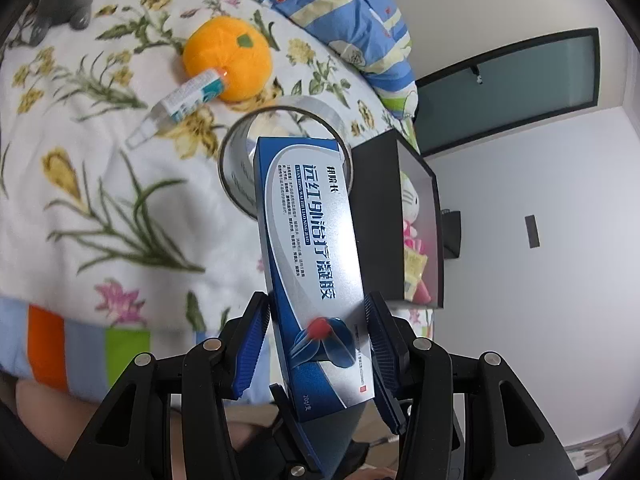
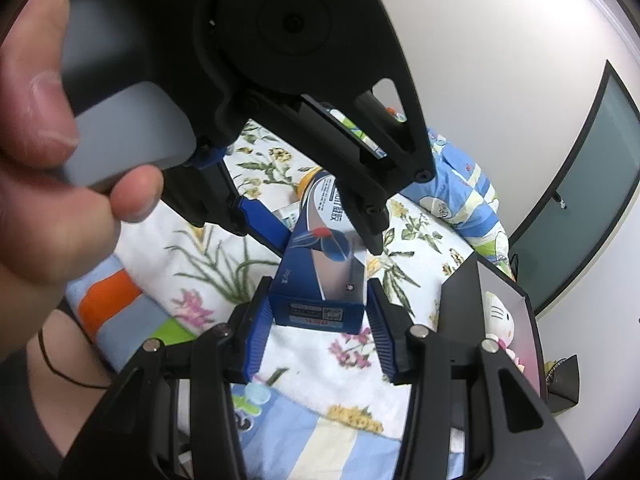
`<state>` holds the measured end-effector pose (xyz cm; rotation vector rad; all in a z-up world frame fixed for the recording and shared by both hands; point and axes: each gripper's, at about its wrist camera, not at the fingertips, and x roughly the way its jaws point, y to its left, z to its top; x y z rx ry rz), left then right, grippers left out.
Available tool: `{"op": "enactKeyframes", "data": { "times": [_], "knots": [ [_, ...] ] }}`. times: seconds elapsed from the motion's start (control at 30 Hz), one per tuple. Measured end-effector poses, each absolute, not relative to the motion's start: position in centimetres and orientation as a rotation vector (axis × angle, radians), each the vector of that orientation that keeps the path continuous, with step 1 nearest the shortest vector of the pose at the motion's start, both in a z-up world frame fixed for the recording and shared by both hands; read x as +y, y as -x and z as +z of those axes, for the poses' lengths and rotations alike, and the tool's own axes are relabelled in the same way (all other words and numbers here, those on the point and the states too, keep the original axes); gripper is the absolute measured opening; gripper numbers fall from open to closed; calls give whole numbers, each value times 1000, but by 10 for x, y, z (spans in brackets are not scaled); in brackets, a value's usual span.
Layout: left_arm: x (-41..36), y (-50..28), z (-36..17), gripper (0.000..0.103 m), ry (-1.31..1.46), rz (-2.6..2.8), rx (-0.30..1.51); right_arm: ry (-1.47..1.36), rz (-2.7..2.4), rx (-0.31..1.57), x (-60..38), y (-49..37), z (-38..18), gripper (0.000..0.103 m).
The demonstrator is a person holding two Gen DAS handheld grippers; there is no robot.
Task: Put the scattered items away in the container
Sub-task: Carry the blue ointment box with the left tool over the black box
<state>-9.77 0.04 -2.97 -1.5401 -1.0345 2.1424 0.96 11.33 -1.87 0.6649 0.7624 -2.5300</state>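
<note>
My left gripper [image 1: 316, 312] is shut on a long blue and silver medicine box [image 1: 316, 248], held lifted above the bed. The same box [image 2: 320, 304] shows end-on in the right wrist view, between the blue pads of my right gripper [image 2: 320, 312], which stands open around its lower end with a small gap each side. The left gripper's black body [image 2: 304, 80] fills the top of that view. The black container [image 1: 420, 216] lies at the bed's right edge with a white cat plush [image 1: 410, 200] inside; it also shows in the right wrist view [image 2: 492, 320].
On the floral bedsheet [image 1: 100, 180] lie a small spray bottle [image 1: 180, 108], an orange plush fruit [image 1: 228, 56], a clear tape roll [image 1: 240, 160] and a grey plush [image 1: 64, 4]. A blue patterned quilt [image 1: 352, 28] is bunched at the back. A hand [image 2: 40, 160] is at left.
</note>
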Motion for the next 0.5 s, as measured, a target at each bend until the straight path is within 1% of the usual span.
{"op": "enactKeyframes", "data": {
  "times": [0.17,0.3,0.4,0.5],
  "knots": [
    [-8,96,-30,50,1594,2165,-1018,-711,-2502,718,107,-6,-19,46],
    [-22,103,-35,50,1628,2131,-1085,-747,-2493,660,100,10,-16,45],
    [-27,96,-32,50,1602,2138,-1060,-729,-2489,650,96,3,-15,46],
    [-32,96,-41,50,1632,2149,-1090,-761,-2472,638,91,11,-22,45]
  ]
}}
